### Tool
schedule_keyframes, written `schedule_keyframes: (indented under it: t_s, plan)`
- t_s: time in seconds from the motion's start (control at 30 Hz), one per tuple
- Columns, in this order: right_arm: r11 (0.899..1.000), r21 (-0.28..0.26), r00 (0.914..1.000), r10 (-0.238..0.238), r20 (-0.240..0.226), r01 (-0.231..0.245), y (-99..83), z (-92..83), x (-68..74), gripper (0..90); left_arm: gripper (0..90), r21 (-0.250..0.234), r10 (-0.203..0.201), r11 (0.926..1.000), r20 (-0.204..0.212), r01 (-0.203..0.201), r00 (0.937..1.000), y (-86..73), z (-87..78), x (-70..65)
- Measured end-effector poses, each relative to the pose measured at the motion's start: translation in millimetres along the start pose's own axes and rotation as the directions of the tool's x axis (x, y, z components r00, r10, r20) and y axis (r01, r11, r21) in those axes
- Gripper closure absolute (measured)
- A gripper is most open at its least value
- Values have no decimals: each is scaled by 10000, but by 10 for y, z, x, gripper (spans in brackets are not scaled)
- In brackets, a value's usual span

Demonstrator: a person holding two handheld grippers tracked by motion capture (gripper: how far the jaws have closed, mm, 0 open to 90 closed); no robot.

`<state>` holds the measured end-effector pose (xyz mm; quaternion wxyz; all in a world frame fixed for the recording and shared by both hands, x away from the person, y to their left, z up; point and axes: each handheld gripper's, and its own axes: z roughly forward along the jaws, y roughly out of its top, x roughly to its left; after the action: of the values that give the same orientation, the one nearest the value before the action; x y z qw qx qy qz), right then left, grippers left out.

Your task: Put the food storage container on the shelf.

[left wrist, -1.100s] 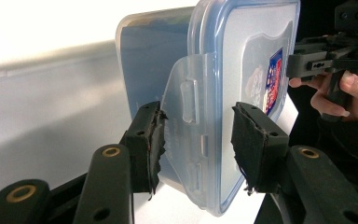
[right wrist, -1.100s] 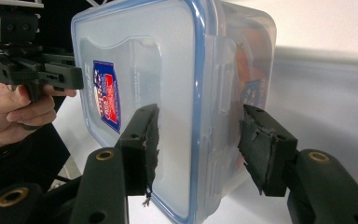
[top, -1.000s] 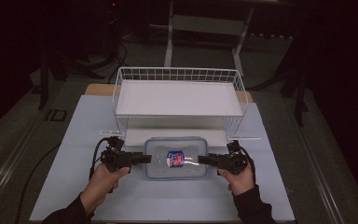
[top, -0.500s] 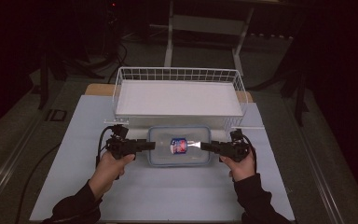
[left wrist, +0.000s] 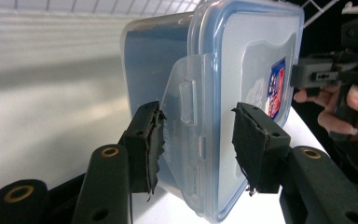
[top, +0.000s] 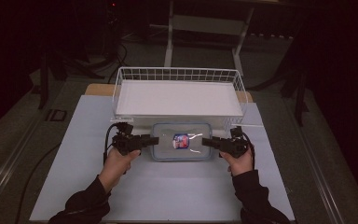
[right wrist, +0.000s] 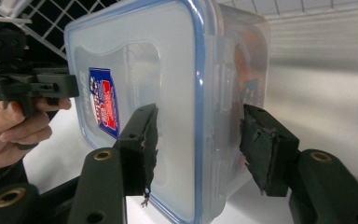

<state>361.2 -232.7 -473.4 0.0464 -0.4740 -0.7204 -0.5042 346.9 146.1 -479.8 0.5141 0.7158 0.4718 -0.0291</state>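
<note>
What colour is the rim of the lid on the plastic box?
Blue. The lid is clear and frosted with a blue rim, clearest in the right gripper view.

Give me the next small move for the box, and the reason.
Probably ease the box a little toward the basket, both hands moving together. The left gripper and right gripper clamp its opposite ends, and its far edge sits right at the basket's front, so even motion should avoid twisting it.
</note>
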Motion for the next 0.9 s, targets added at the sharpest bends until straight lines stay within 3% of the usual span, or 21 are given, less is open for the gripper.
schedule_keyframes:
  t_s: [0.13,0.23,0.27,0.3,0.37,0.53,0.77,0.9]
  plan:
    - [10000,-39,9999,59,98,-59,-19,52,-73,469,513,-148,421,9990,-91,-422,9991,-3,54,42]
    - [9999,-134,9998,11,191,-9,-15,75,-83,466,506,-325,511,9981,-274,-520,9983,-18,85,42]
    - [9998,-190,9997,-98,245,102,-9,86,-88,466,505,-368,767,9963,-304,-778,9966,-18,98,71]
    - [9996,-244,9994,-152,312,159,-3,94,-90,465,504,-439,219,9988,-283,-231,9994,-38,117,51]
    - [9991,-329,9989,-261,380,274,14,110,-105,463,504,-586,454,9971,-398,-477,9982,-47,143,84]
    - [9969,-663,9983,-386,439,415,16,149,-149,459,503,-943,617,9934,-459,-658,9970,-58,168,114]
    - [9974,-687,9995,-180,267,198,-10,176,-192,456,504,-988,572,9932,-415,-610,9975,-40,173,136]
    - [9976,-627,9987,-266,437,293,-2,183,-178,436,500,-1147,579,9915,-334,-614,9978,-43,187,155]
